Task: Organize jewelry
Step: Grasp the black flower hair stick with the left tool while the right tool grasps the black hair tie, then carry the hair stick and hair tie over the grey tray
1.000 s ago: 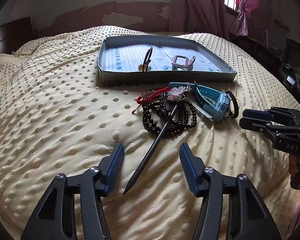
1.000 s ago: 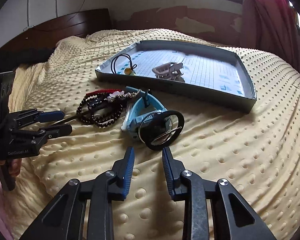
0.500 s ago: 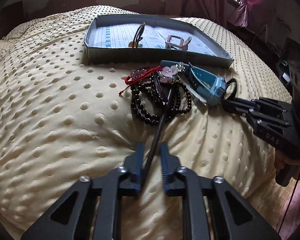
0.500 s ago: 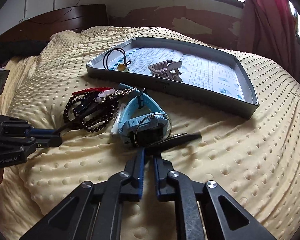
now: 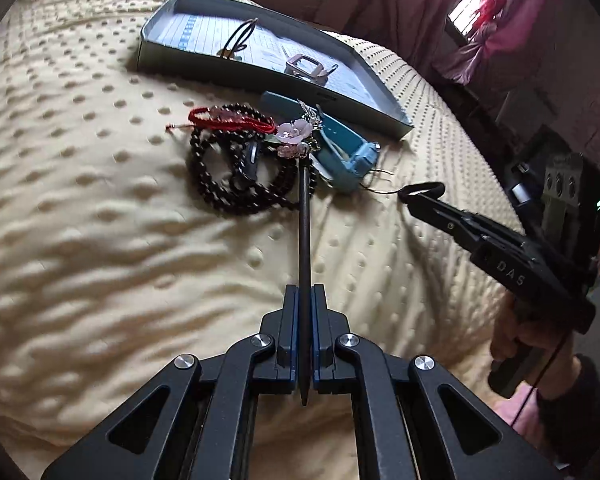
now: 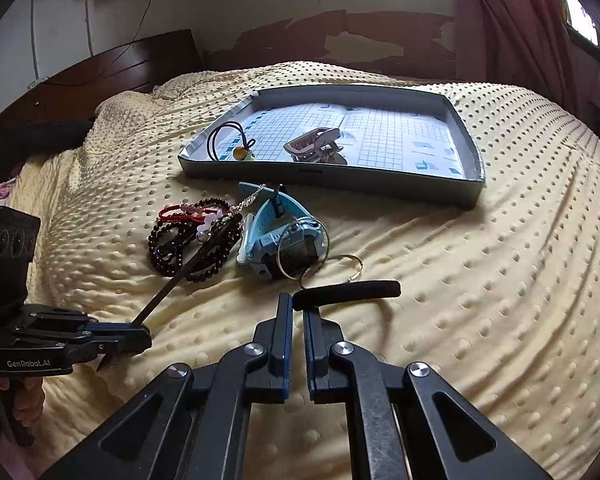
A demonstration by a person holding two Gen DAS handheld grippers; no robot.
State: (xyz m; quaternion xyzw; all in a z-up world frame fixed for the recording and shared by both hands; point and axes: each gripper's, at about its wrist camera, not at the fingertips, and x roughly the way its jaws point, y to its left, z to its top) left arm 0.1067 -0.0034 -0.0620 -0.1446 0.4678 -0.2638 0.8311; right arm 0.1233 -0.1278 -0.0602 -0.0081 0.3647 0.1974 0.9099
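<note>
My left gripper is shut on the near end of a black hair stick. The stick's pink flower lies over the black bead bracelet and the red cord bracelet. In the right wrist view my right gripper is shut on one end of a black hair band, held flat just in front of the blue watch and a thin metal ring. Behind them stands the grey tray, holding a metal hair clip and a black hair tie.
Everything lies on a dotted yellow bedspread that bulges and wrinkles. A dark headboard is at the back left and pink curtains hang to the right. A hand holds the right gripper's handle.
Both grippers went from open to shut. The left one closed on the hair stick's tip. The right one took the black hair band and drew it off the watch.
</note>
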